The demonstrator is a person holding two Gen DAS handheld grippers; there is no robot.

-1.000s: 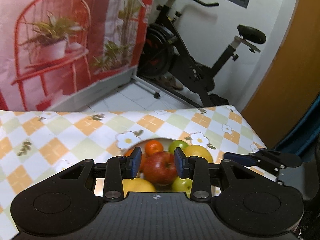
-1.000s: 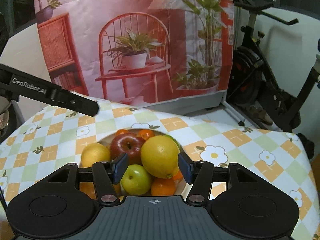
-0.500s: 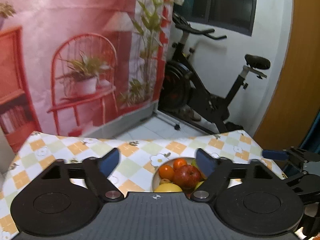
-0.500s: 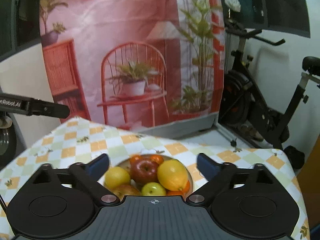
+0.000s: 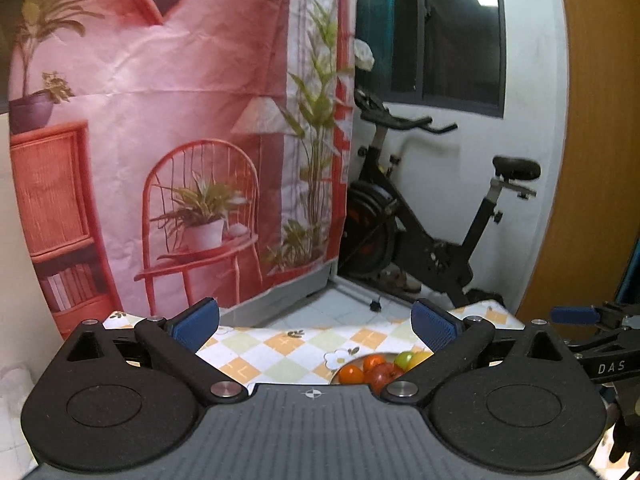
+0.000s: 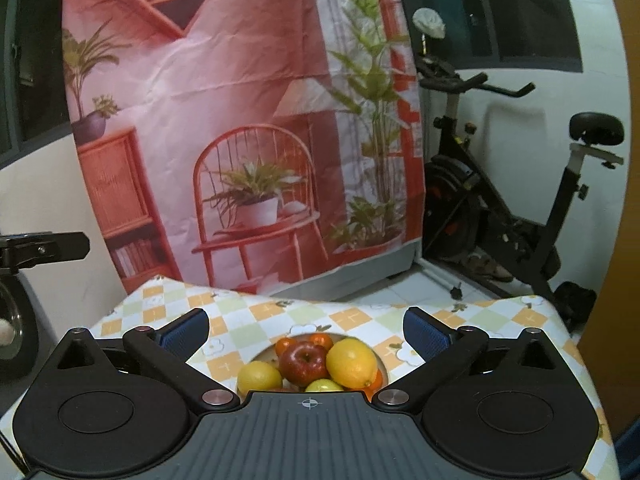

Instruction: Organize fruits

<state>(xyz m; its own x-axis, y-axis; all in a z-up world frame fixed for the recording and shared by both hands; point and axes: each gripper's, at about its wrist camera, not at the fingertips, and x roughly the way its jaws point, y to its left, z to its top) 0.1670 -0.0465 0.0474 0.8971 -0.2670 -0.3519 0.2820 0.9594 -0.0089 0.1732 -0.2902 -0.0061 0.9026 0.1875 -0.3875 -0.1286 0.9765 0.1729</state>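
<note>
Both grippers held wide apart, nothing between the fingers of either: left gripper [image 5: 315, 326] and right gripper [image 6: 306, 330] raised and drawn back from the fruit bowl [image 6: 382, 364], empty. Seen from the right wrist, bowl dead ahead and below, centred in the gap between the spread fingers, partly cut off by the gripper body; seen from the left wrist, same bowl [image 5: 336, 376] ahead but off to the right, tucked under the right-hand finger. Judged nearer and better lined up: the right gripper. On top of the pile, a red apple [image 6: 303, 362] in the middle, stem dimple up; just right of it and touching, a large lemon [image 6: 351, 363] with its long axis tilted and the nipple end pointing down-right; a second yellow fruit [image 6: 259, 378] to the left; a green fruit [image 6: 323, 385] nearest the gripper, mostly hidden; oranges [image 6: 286, 346] peeking out behind and at the right rim. Packed close, so any descent onto one piece likely to nudge its neighbours. Around the bowl, only the checked, flower-printed cloth of the desk [image 6: 256, 334]. Beyond the far edge, a printed backdrop [image 6: 240, 120] and an exercise bike [image 6: 500, 208], well clear of any reach.
</note>
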